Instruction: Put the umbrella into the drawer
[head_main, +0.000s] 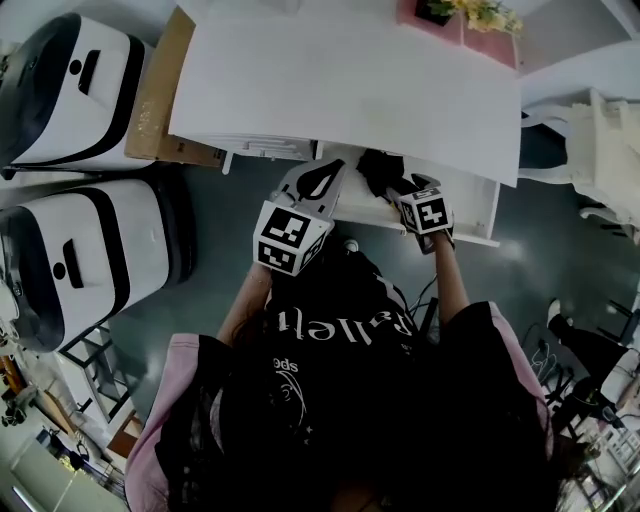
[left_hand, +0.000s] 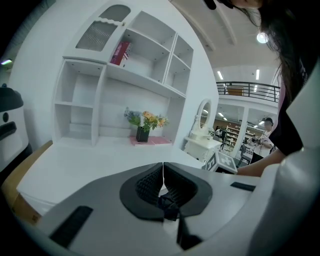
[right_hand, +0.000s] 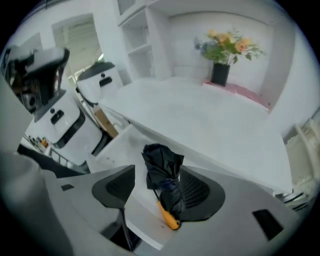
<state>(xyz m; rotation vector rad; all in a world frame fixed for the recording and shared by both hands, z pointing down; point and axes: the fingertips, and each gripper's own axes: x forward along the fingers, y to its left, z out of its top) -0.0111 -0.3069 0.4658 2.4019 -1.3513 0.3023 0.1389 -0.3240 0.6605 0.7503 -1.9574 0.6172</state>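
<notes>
A folded black umbrella with an orange handle tip lies in the pulled-out white drawer under the desk top. My right gripper is open around it; the umbrella leans on the right pad and stands clear of the left pad. In the head view the umbrella shows as a dark bundle in the drawer, just ahead of the right gripper. My left gripper hovers at the drawer's left end, shut and empty, its pads pressed together.
The white desk top overhangs the drawer. A flower pot stands at its back on a pink mat. Two white-and-black machines and a cardboard sheet stand to the left. White furniture is at the right.
</notes>
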